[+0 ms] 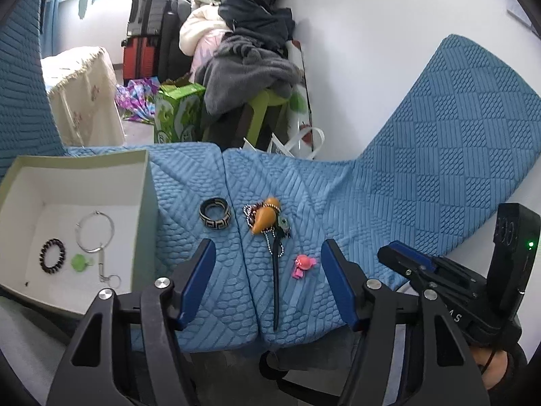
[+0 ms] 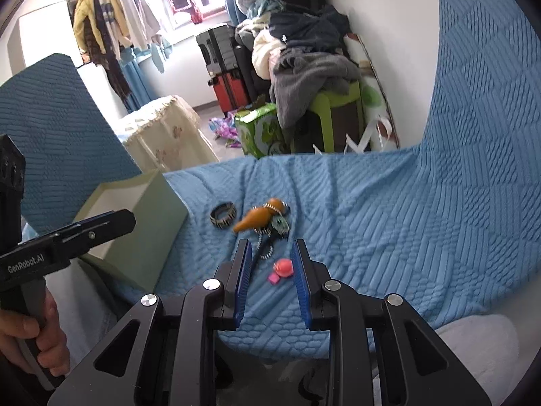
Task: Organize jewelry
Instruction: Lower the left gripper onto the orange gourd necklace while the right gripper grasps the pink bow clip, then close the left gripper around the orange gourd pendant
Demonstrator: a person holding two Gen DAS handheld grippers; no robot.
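Observation:
An open white box (image 1: 143,203) sits at the left on the blue sofa cover; inside lie a wire hoop (image 1: 95,231), a dark bead bracelet (image 1: 53,256) and a green charm (image 1: 79,263). On the cover lie a patterned black bangle (image 1: 215,215), an orange pendant with a bead chain (image 1: 265,218), a dark strap (image 1: 277,284) and a pink charm (image 1: 302,265). My left gripper (image 1: 268,252) is open above the strap and pink charm. My right gripper (image 2: 272,248) is open, with the pink charm (image 2: 283,268) between its fingers. The box (image 2: 148,230), bangle (image 2: 223,218) and pendant (image 2: 258,218) show there too.
The other gripper (image 1: 439,270) shows at the right of the left wrist view, and at the left of the right wrist view (image 2: 67,240). Beyond the sofa edge stand a green carton (image 1: 179,115), a green stool under piled clothes (image 1: 257,67), suitcases (image 1: 145,34) and a draped table (image 1: 84,94).

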